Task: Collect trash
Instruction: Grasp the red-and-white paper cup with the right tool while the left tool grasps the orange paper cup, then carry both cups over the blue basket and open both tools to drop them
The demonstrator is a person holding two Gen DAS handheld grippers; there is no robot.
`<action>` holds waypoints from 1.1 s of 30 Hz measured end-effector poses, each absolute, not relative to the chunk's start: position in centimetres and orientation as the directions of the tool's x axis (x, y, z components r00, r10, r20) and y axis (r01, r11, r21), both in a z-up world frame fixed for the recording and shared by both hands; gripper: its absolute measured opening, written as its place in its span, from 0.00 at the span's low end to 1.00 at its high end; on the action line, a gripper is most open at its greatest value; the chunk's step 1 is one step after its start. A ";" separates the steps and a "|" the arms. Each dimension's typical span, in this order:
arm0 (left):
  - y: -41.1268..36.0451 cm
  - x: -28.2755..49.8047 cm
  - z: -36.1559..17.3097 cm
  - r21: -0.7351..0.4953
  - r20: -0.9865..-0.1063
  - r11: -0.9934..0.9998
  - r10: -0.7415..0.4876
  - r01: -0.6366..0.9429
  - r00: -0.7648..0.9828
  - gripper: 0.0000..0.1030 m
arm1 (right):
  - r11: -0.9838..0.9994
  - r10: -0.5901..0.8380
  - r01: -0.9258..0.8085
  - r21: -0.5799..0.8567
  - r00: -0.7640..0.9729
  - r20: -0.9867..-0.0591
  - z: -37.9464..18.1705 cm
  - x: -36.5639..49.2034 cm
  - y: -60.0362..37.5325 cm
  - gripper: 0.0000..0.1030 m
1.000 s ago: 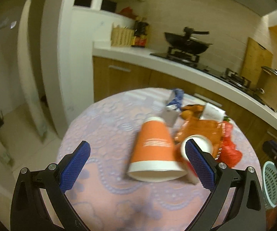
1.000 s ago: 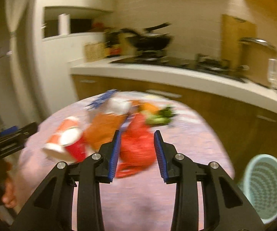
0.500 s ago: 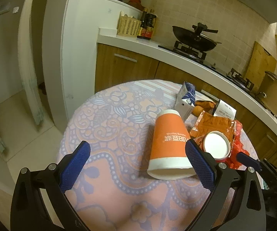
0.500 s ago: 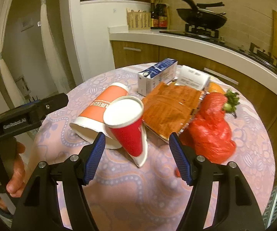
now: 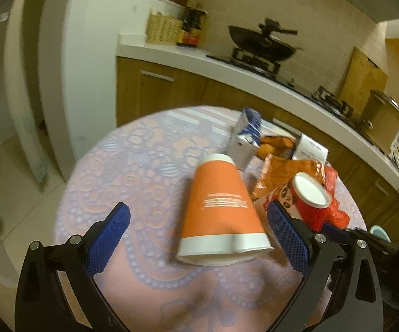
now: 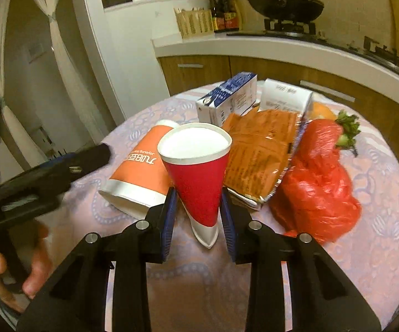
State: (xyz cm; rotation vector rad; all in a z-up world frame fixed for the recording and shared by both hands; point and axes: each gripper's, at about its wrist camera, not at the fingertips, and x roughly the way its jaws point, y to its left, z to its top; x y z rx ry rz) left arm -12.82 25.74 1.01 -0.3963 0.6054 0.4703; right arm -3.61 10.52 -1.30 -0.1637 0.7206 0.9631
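A red paper cup [image 6: 196,166] stands between the pads of my right gripper [image 6: 198,207]. Its jaws are closing, the pads press on the cup's lower part, and the rim end is squashed to a point. The same red cup [image 5: 310,199] shows at the right of the left wrist view. An orange paper cup [image 5: 218,202] lies on its side on the round table, mouth toward me. My left gripper [image 5: 198,215] is wide open, one pad on each side of the orange cup [image 6: 141,171] and apart from it. One left finger [image 6: 69,166] reaches in from the left.
Behind the cups lie a blue-and-white milk carton [image 6: 227,99], a white box [image 6: 285,96], an orange foil packet [image 6: 260,149] and a red plastic bag [image 6: 318,188]. A patterned cloth [image 6: 365,262] covers the table. A green bin [image 5: 379,232] stands on the floor, right. A hand [image 6: 5,271] grips the left handle.
My right jaws opened wide around the red cup, then closed onto it. The left gripper came nearer to the orange cup and stayed open.
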 end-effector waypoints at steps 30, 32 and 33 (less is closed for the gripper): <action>24.8 -11.8 -1.5 -0.266 -0.689 0.834 0.187 -0.484 0.700 0.74 | 0.635 0.648 -0.743 0.212 0.363 -0.670 -2.6 -2.5 4.5 0.58; 24.7 -12.1 -1.4 -0.260 -0.685 0.835 0.194 -0.485 0.702 0.74 | 0.641 0.643 -0.740 0.204 0.373 -0.669 -2.8 -2.4 4.8 0.59; 24.7 -12.1 -1.3 -0.259 -0.682 0.835 0.197 -0.485 0.704 0.74 | 0.636 0.646 -0.744 0.204 0.369 -0.668 -2.9 -2.4 5.1 0.59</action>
